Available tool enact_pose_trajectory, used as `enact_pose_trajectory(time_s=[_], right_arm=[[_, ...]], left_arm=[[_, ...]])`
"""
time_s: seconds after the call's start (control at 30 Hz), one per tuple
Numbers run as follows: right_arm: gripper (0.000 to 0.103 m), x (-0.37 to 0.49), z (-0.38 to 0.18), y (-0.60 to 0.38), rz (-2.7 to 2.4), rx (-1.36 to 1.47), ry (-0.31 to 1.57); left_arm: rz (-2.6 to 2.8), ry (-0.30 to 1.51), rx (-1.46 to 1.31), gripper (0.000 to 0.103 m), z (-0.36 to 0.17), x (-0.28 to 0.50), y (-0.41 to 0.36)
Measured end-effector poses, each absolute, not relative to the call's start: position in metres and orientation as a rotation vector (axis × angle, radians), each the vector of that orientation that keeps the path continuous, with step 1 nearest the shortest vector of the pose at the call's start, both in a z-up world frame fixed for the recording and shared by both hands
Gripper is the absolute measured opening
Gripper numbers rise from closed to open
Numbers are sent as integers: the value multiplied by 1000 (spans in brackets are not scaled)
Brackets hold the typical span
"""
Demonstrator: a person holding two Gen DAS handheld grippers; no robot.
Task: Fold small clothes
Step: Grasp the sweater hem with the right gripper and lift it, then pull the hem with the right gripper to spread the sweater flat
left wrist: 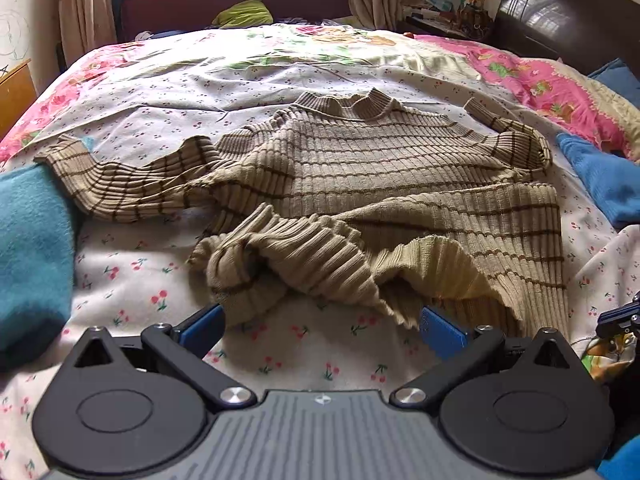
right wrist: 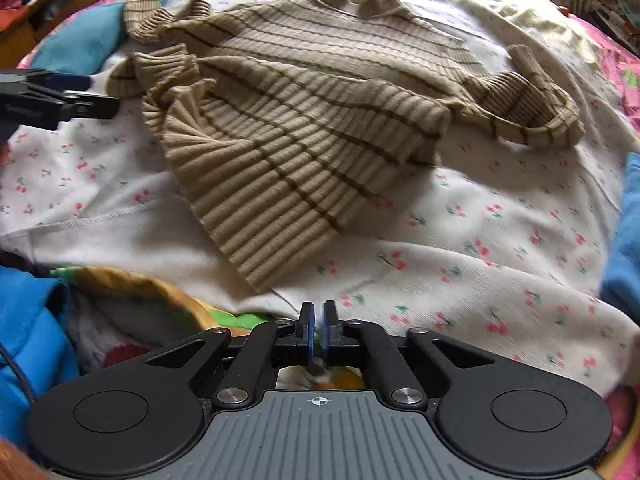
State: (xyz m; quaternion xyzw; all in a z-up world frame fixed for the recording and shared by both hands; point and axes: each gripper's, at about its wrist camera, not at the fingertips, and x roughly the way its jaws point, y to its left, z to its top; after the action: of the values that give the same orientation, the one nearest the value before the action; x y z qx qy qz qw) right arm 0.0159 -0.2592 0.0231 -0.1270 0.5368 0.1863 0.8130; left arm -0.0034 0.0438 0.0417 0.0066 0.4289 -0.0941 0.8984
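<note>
Right gripper (right wrist: 319, 330) pressed together at 6 o'clock of its own view, blue pads nearly meeting with nothing between them, hanging over the cherry-print sheet (right wrist: 460, 240). Just ahead, toward 12 o'clock, the striped sweater (right wrist: 304, 120) lying on the bed, its lower hem flipped up and bunched, nearest corner pointing back at the gripper but apart from it. Off at 9 o'clock, the other gripper's black and blue tip, clear of the sweater's edge.

Left gripper (left wrist: 322, 326) spread wide, blue fingers (left wrist: 442, 330) at 5 and 7 o'clock, crumpled sweater hem lying just in front of them and between their tips, not pinched. Beyond, at 12 o'clock, the collar facing away, one sleeve trailing toward 9 o'clock, the other bent at 2 o'clock. Teal cloth (left wrist: 32, 248) at 9 o'clock, blue cloth (left wrist: 600, 176) at 3 o'clock.
</note>
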Motion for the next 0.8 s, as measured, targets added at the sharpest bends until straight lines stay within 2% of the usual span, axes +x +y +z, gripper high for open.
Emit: enact_pose_trajectory(time_s=[0.03,0.2,0.23,0.27,0.33,0.4,0.6,0.67,0.7,0.73,0.8], right_arm=[[11,17,31,-257,402,-252,1120],[13,49,57,-206,569,-99,968],[16,60,57,-188,601,-85,942],[19,71,55,-170,636,-76,925],[42,96,45,-134,678,-70,915],[48,120,31,-104,710,-56,938],[54,164,-14,-62,725,74,1054],[38,161,-17,-56,742,96,1076],[22,158,-15,-52,766,94,1082],[11,154,-14,-48,795,99,1094],[8,141,-6,-43,845,103,1099]], left_arm=[[-192,885,10,103,43,-5,46],[-172,865,-35,103,47,-8,60],[-165,860,-45,103,48,-7,64],[-155,857,-54,103,49,-7,68],[-138,847,-67,103,50,-7,76],[-116,834,-71,103,52,-7,85],[-70,811,-101,103,56,-7,111],[-60,806,-103,103,57,-7,118],[-54,802,-102,103,57,-7,121],[-48,798,-100,103,58,-7,124],[-42,786,-95,103,61,-5,129]])
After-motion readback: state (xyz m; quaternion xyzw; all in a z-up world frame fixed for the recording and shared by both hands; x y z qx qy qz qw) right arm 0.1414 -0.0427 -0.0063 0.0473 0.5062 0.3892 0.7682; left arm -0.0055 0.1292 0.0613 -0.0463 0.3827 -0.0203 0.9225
